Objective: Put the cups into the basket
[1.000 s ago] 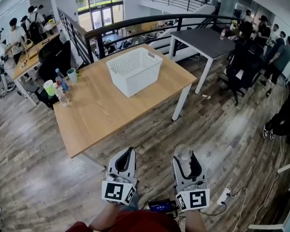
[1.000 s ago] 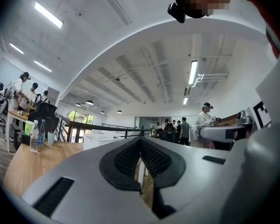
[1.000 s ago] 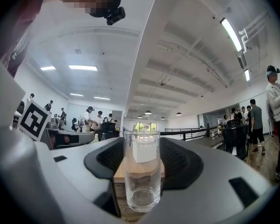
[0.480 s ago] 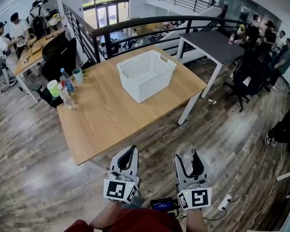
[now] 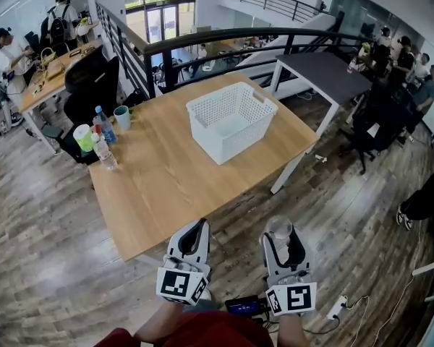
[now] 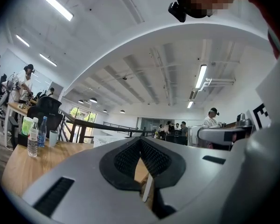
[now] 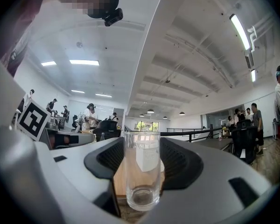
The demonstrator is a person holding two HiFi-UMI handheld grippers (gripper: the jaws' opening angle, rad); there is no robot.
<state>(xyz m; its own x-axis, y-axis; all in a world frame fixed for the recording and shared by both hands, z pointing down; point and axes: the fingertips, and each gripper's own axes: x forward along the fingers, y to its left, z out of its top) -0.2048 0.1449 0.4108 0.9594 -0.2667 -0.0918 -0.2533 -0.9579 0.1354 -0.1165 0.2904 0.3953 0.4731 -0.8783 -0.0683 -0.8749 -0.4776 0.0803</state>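
A clear drinking glass [image 7: 142, 171] stands upright between the pads of my right gripper [image 7: 142, 158], which is shut on it. In the head view the glass [image 5: 278, 230] and right gripper [image 5: 278, 228] hang over the wooden floor in front of the table. My left gripper [image 5: 200, 227] is beside it, shut and empty; in its own view the left gripper's [image 6: 140, 143] pads meet at the tips. The white basket [image 5: 239, 142] sits on the far right part of the wooden table [image 5: 166, 186]. A green cup [image 5: 82, 136] and a teal cup [image 5: 121, 117] stand at the table's left end.
Two water bottles [image 5: 105, 147] stand by the cups. A black office chair [image 5: 94, 85] is behind the table's left end and a grey table [image 5: 325, 74] stands at the far right. A black railing [image 5: 224, 38] runs behind. People stand at both sides of the room.
The table and basket have shifted right and come a little closer in the head view. Both grippers keep their places and the right one still holds the glass.
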